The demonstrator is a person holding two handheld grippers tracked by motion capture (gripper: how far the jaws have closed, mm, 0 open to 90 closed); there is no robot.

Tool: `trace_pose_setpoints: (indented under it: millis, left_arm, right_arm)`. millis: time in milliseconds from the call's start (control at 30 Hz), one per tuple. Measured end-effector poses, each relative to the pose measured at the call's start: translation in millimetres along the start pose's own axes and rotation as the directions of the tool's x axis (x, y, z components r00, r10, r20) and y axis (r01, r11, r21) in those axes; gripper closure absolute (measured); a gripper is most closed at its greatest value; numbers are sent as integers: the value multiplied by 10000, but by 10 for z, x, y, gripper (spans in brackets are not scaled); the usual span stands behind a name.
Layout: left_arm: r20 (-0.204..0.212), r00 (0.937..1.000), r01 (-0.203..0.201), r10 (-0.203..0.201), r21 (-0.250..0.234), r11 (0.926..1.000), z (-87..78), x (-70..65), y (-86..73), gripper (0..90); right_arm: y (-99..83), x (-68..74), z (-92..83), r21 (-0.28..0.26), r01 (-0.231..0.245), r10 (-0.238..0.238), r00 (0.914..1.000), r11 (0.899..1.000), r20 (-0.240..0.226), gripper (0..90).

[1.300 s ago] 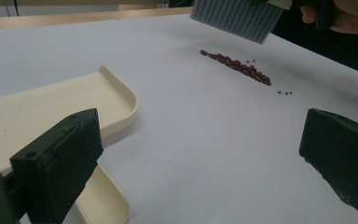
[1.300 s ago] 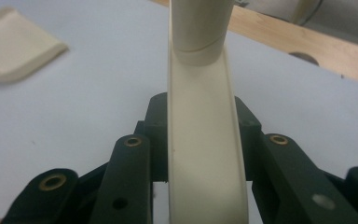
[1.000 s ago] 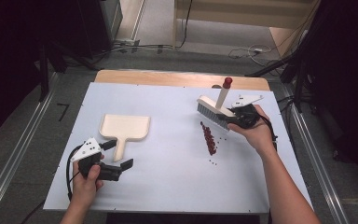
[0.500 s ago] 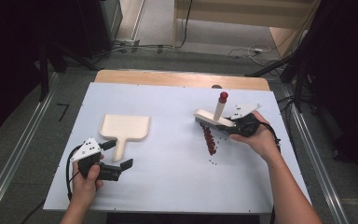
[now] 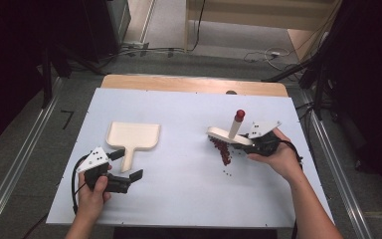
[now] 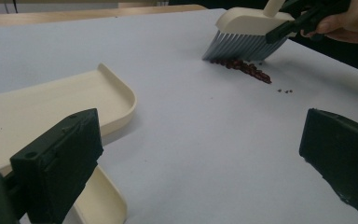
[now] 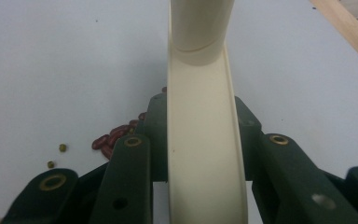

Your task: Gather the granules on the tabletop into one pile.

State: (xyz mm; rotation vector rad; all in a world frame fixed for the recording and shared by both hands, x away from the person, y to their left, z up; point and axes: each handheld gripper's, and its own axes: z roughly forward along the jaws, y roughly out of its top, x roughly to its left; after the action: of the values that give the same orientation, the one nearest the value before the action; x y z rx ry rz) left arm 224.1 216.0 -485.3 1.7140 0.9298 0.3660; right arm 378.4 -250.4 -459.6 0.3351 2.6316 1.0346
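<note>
A cream brush (image 5: 229,133) with grey bristles and a red-tipped handle is clamped by its head in my right gripper (image 5: 248,143) at the table's right. Its bristles rest at the far end of a line of red beans (image 5: 224,150). In the right gripper view the brush head (image 7: 205,140) runs between the jaws, with beans (image 7: 114,136) to the left. A cream dustpan (image 5: 132,135) lies flat at the left. My left gripper (image 5: 127,167) stands open by the pan's handle, gripping nothing. The left gripper view has the dustpan (image 6: 51,107), the brush (image 6: 244,30) and the beans (image 6: 244,67).
A few stray small beans (image 5: 227,173) lie near the pile, and green ones (image 7: 63,148) appear in the right gripper view. The white board (image 5: 179,199) sits on a wooden table whose edge (image 5: 194,84) runs along the back. Metal rails flank both sides.
My right gripper has brought the brush toward the person's side, down onto the far end of the bean line. The left gripper and dustpan have stayed put.
</note>
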Motion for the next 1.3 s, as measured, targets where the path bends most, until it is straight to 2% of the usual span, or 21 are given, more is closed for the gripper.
trace_pose_setpoints:
  millis: [733, 1000, 1133, 1300]
  left_arm:
    - [7, 10000, -30, 30, 38, 10000, 12, -12, -1, 0]
    - [9, 10000, -32, 32, 46, 10000, 12, -13, -2, 0]
    - [5, 10000, -27, 27, 49, 10000, 13, -13, -3, 0]
    - [-7, 10000, -37, 37, 64, 10000, 13, -14, -1, 0]
  right_arm:
    - [-19, 222, -111, 22, -47, 48, 9999, 10000, -122, 653]
    - [-11, 272, -121, -2, 132, -132, 9997, 9999, -189, 653]
    - [-17, 270, -145, -115, -28, 30, 9999, 9999, 130, 653]
    - [6, 258, -221, -360, -143, 154, 9994, 9992, 296, 653]
